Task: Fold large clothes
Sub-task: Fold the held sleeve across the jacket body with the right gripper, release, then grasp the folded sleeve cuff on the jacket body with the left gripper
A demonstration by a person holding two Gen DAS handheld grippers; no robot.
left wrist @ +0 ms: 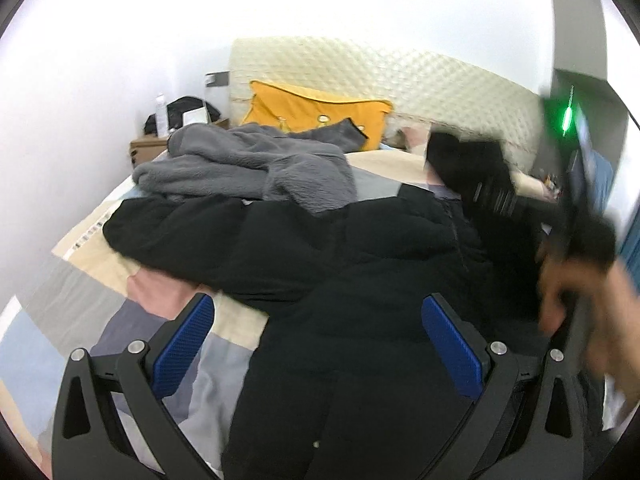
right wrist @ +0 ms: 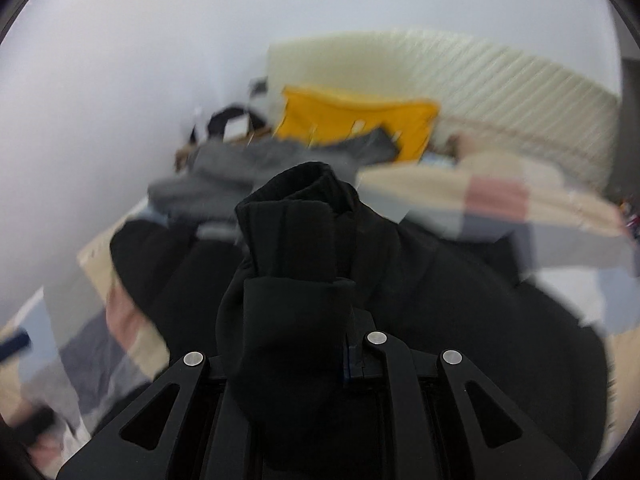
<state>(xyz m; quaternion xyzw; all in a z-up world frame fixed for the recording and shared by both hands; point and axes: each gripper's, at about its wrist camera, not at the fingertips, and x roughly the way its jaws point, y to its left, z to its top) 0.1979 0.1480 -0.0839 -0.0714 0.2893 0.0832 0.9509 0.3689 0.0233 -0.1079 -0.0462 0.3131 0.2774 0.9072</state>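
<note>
1. Bedroom, white walls; bed [left wrist: 100, 256] with patchwork cover in beige, pink, grey and blue blocks; cream quilted headboard [left wrist: 420, 80] at the far end.
2. Black puffy jacket [left wrist: 340, 264] lies across the middle of the bed, running from the left edge toward the right edge and down to the near edge.
3. Grey fleece garment [left wrist: 248, 164] heaped behind the jacket, toward the far left corner of the bed, touching it.
4. Yellow pillow [left wrist: 312, 108] leans on the headboard; wooden nightstand [left wrist: 144, 148] with dark clutter beside the far left corner.
5. Left hand-held gripper [left wrist: 316, 356]: blue pads wide apart, nothing between them, poised over the jacket near the near edge.
6. Right hand-held gripper [right wrist: 320, 316]: fingers together, clamped on a bunched fold of the black jacket that rises in front of the camera; blurred in both views.
7. Person's hand [left wrist: 580, 292] on the right gripper, blurred, at the bed's right edge.
</note>
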